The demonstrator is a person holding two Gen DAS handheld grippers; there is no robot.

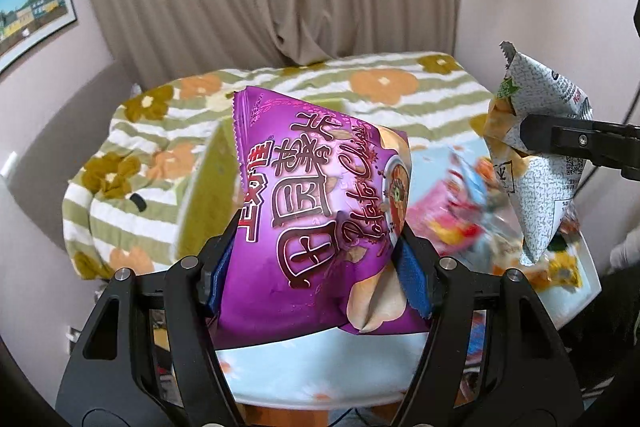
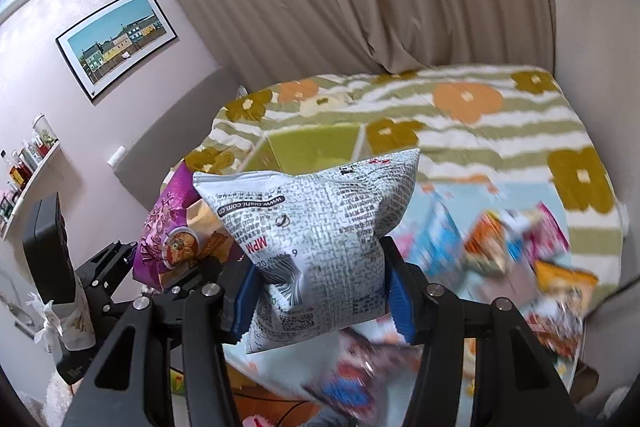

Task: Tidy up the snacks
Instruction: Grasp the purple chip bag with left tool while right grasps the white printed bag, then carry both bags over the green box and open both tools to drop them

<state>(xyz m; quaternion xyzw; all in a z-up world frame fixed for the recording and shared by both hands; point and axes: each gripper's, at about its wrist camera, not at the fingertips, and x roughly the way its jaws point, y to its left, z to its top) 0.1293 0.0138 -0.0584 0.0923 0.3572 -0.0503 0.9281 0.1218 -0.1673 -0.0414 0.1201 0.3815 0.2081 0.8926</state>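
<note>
Two tongs loaded: left tongs [image 1: 316, 267] pinching purple bag [image 1: 316, 195]; right tongs [image 2: 320, 287] pinching white bag [image 2: 320, 227].

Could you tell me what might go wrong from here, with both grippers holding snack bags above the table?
1. The left gripper pinches the puffy purple potato-chip bag only near its lower end, so it could slip or swing.
2. The right gripper squeezes the white newsprint-patterned snack bag hard; its contents may crush.
3. The bags hang close together and could collide on the way to the green box.
</note>
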